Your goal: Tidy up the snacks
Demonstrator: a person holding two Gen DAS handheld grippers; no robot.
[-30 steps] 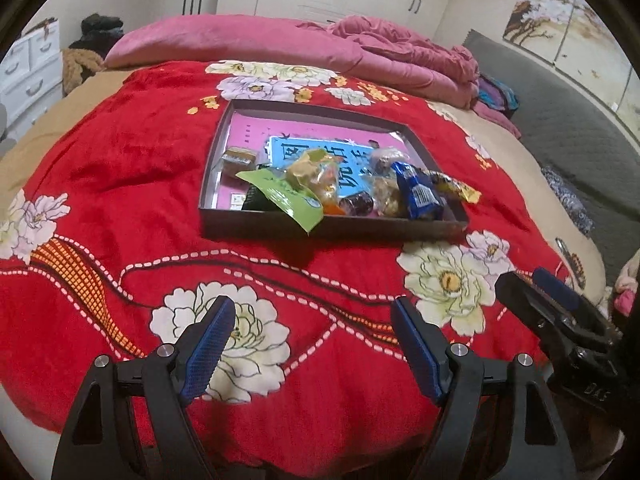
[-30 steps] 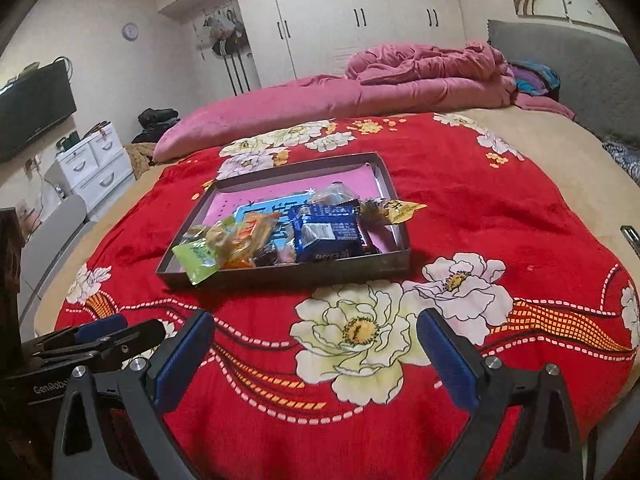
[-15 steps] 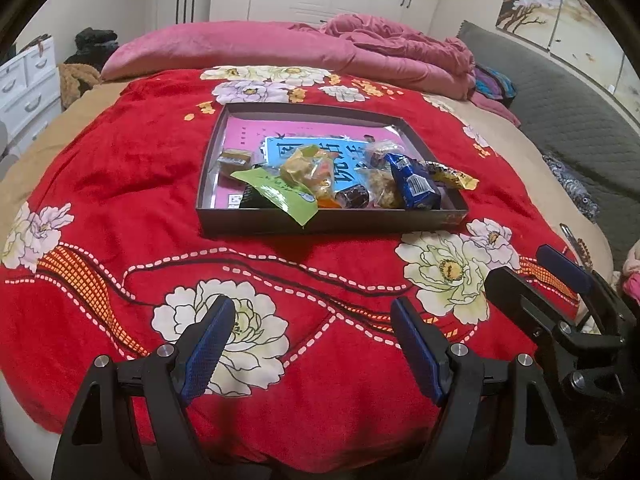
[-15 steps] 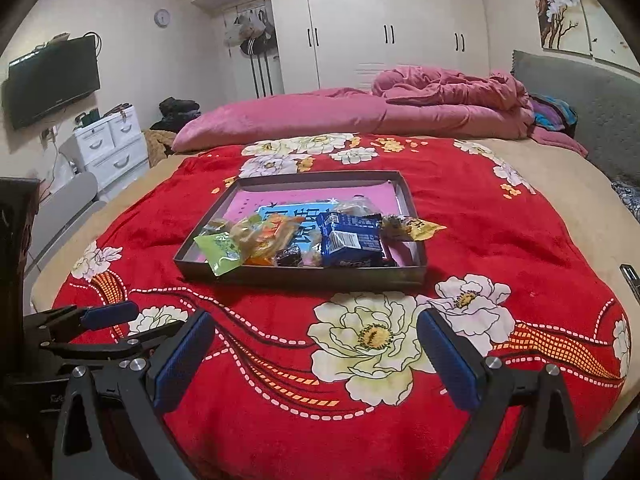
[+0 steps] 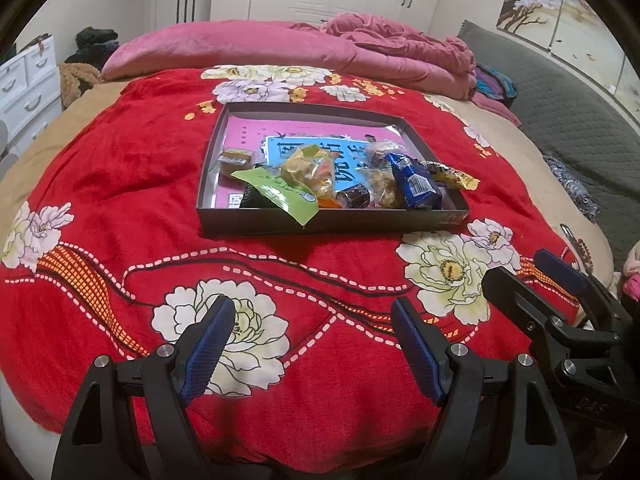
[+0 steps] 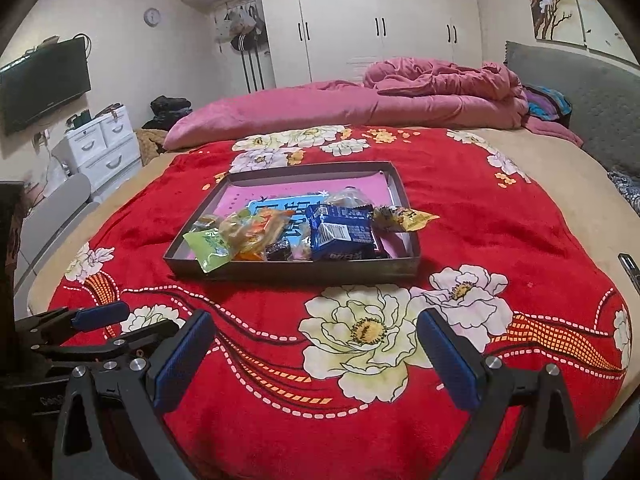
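A shallow dark box [image 5: 328,222] [image 6: 296,270] lies on the red flowered blanket, lined with pink and blue printed sheets. Several snack packets are heaped at its near side: a green packet [image 5: 280,194] [image 6: 210,246] hanging over the front wall, a yellow-orange bag [image 5: 310,170] [image 6: 256,230], a blue packet [image 5: 416,188] [image 6: 344,232], a yellow wrapper [image 5: 456,176] [image 6: 408,216] over the right wall, and a small brown pack [image 5: 236,160] at the left. My left gripper [image 5: 310,344] and right gripper [image 6: 316,356] hover open over the blanket, well short of the box, nothing between their fingers.
The red blanket [image 5: 120,184] covers a round bed with a pink duvet [image 6: 360,104] bunched at the far side. White drawers [image 6: 104,144] and a wall television [image 6: 44,84] stand to the left. A grey padded headboard [image 5: 568,112] runs along the right.
Both views have tilted up a little, so the box sits lower in frame and more of the room shows. The snacks and box have not moved.
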